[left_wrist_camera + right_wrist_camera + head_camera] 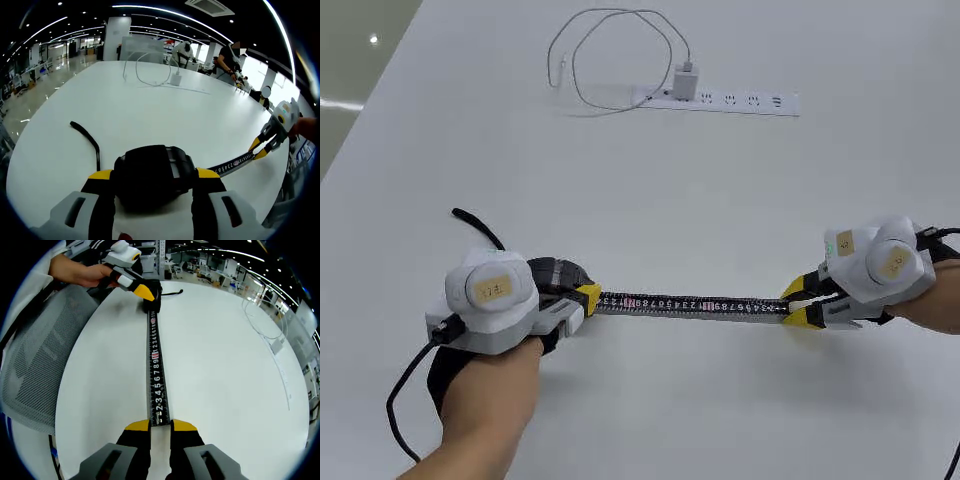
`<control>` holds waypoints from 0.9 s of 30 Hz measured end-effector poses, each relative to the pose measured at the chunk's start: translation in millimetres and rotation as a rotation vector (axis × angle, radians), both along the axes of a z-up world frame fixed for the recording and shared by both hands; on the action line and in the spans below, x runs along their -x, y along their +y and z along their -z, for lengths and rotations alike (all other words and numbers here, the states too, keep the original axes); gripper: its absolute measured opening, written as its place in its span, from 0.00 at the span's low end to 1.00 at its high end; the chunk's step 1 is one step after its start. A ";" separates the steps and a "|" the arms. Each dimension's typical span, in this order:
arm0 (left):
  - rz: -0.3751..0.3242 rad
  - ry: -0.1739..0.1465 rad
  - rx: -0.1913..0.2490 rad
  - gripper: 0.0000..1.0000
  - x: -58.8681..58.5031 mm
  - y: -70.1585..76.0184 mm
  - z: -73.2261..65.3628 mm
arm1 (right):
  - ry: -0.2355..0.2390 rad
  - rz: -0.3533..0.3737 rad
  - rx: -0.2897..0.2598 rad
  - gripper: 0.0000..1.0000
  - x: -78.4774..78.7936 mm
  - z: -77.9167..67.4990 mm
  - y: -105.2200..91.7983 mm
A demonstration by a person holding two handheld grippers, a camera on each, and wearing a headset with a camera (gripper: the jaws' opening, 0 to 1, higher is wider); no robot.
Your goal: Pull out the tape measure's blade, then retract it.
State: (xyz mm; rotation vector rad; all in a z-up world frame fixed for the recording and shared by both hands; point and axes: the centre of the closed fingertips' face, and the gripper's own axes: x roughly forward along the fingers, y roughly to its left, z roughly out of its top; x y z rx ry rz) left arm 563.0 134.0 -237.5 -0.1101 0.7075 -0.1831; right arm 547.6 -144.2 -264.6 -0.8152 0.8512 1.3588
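Left tongs (155,175) clamp the one tape measure (558,272), right tongs (160,425) pinch its single blade (156,365).

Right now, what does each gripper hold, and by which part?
The left gripper holds the tape measure's case by its two sides. The right gripper pinches the blade at its free end, with the blade drawn out between the two grippers.

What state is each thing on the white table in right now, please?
Black tape measure case: clamped in the left gripper.
Dark numbered blade: pulled out, end pinched by the right gripper.
White power strip: white charger plugged in.
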 end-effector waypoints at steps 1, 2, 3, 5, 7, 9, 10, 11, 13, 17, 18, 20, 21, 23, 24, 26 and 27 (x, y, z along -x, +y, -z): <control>-0.001 0.001 0.001 0.57 0.1 0.0 -0.1 | -0.001 0.002 -0.001 0.09 -0.7 -0.3 -0.1; -0.002 0.001 0.003 0.57 -0.1 0.0 -0.1 | -0.001 0.003 -0.001 0.09 -1.1 -0.7 0.1; -0.004 0.000 0.005 0.57 -0.1 0.1 -0.1 | -0.002 0.004 -0.006 0.09 -1.7 -1.9 0.7; -0.005 0.001 0.009 0.57 -0.4 0.4 0.0 | -0.001 0.004 -0.010 0.09 -1.5 -3.2 2.7; -0.005 0.001 0.009 0.57 -0.5 0.4 0.2 | -0.002 0.003 -0.009 0.09 -1.4 -2.8 3.6; -0.004 0.003 0.013 0.57 -0.3 0.4 0.4 | -0.004 -0.001 -0.010 0.09 -1.1 -2.2 4.8; -0.003 0.005 0.015 0.57 -0.1 0.2 0.4 | -0.002 0.002 -0.013 0.09 -1.2 -2.5 6.0; -0.003 0.005 0.016 0.57 -0.1 0.1 0.4 | -0.001 0.003 -0.016 0.09 -1.1 -2.8 6.6; -0.004 0.005 0.020 0.57 -0.5 0.3 0.4 | -0.001 0.004 -0.021 0.09 -1.8 -3.8 8.4; -0.007 0.005 0.027 0.58 -0.8 0.6 0.7 | 0.000 0.005 -0.026 0.09 -2.5 -4.8 12.0; -0.007 0.006 0.030 0.58 -0.8 0.7 0.7 | 0.001 0.004 -0.027 0.09 -2.4 -4.7 13.5; -0.007 0.007 0.033 0.58 -0.8 0.9 0.8 | 0.003 0.003 -0.028 0.09 -2.0 -4.5 15.8; -0.007 0.007 0.035 0.58 -0.7 1.0 0.9 | 0.003 0.002 -0.029 0.09 -1.9 -4.7 17.0; -0.007 0.006 0.036 0.58 -0.6 1.0 1.0 | 0.004 0.001 -0.035 0.09 -1.9 -5.5 19.7; -0.007 0.006 0.036 0.58 -0.7 0.9 1.1 | 0.004 0.000 -0.036 0.09 -2.1 -5.6 20.7; -0.008 0.008 0.039 0.58 -0.7 1.0 1.3 | 0.003 -0.002 -0.037 0.09 -2.7 -5.4 21.2; -0.008 0.008 0.040 0.58 -0.6 1.0 1.3 | 0.004 -0.002 -0.038 0.09 -3.0 -5.4 21.6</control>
